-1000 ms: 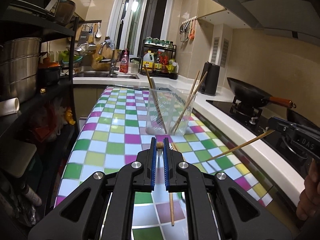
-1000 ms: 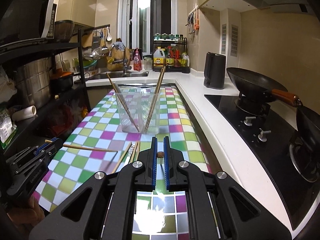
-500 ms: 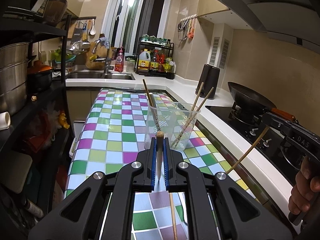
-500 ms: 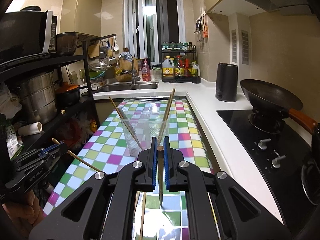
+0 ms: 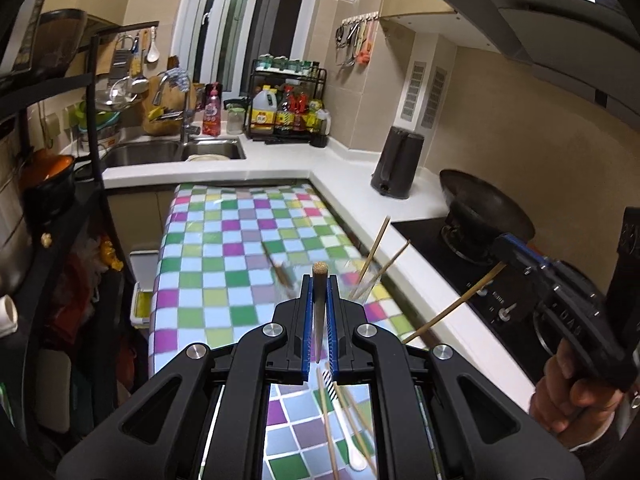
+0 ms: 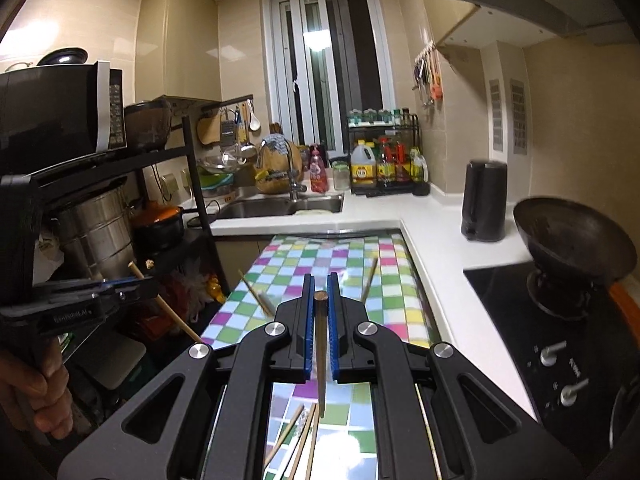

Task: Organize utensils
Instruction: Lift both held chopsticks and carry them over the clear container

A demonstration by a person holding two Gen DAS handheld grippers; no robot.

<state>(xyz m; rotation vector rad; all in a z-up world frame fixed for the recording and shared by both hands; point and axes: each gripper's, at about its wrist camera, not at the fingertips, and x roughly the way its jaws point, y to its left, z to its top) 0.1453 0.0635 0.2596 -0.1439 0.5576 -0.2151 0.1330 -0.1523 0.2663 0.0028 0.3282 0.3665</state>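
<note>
Both grippers have risen off the checkered tablecloth since a second ago, each carrying one chopstick up with it; the sticks hung low over the cloth then and now stand high in front of the clear cup.

Left gripper: clenched on a wooden chopstick, butt end up just past the blue pads, shaft hanging below. Right gripper: likewise clamped on its own chopstick, tip pointing down toward the cloth.

Cup sits mid-table, right of centre, already holding several chopsticks leaning on its rim. More loose sticks and a white spoon lie on the near cloth under the left gripper.

Handling, as I judge it: chopsticks light, stiff, thin and smooth, apt to pivot or slip in a pinch. Grip near the thick butt end suits dropping them tip-first into the cup. Cup looks light, likely to tip if knocked.

Writing: partial lettering on the gripper bodies, not legible. Bottle labels far back too small to read.
</note>
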